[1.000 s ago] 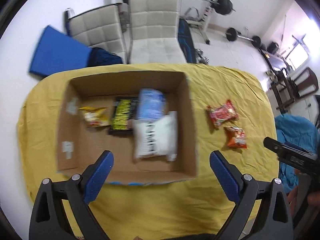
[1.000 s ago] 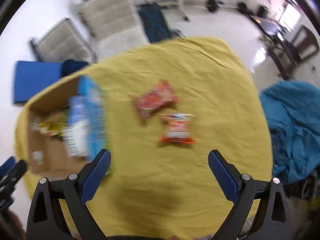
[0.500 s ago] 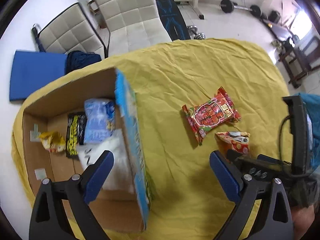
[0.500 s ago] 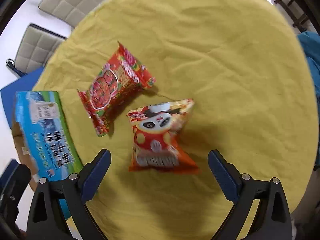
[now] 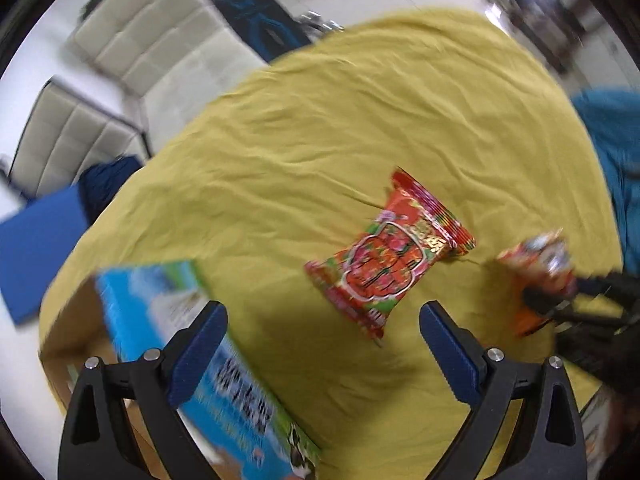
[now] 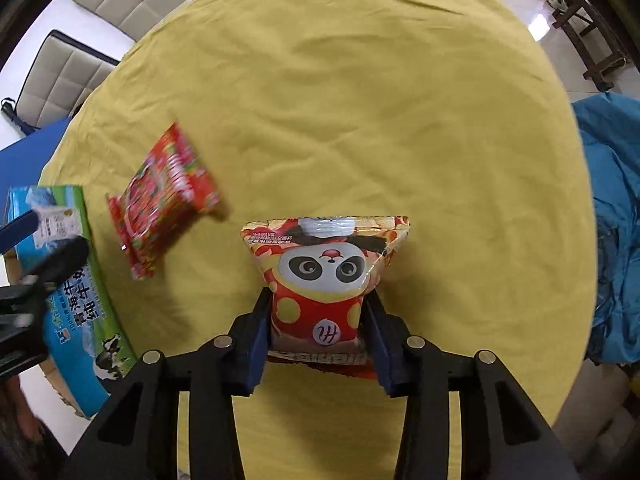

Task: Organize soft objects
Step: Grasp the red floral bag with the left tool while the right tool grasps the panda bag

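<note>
The right claw [image 6: 318, 326] has closed onto the panda snack bag [image 6: 326, 276], now pinched between its fingers. The left claw [image 5: 320, 330] hangs wide open, the red packet [image 5: 390, 256] lying on the yellow cloth [image 5: 320, 120] just ahead of it.

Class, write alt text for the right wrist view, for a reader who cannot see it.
The right gripper is shut on a panda snack bag over a yellow tablecloth. A red snack packet lies to its left, near a blue-sided cardboard box.

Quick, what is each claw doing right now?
Left gripper: open, holding nothing.
Right gripper: closed on the panda snack bag.
</note>
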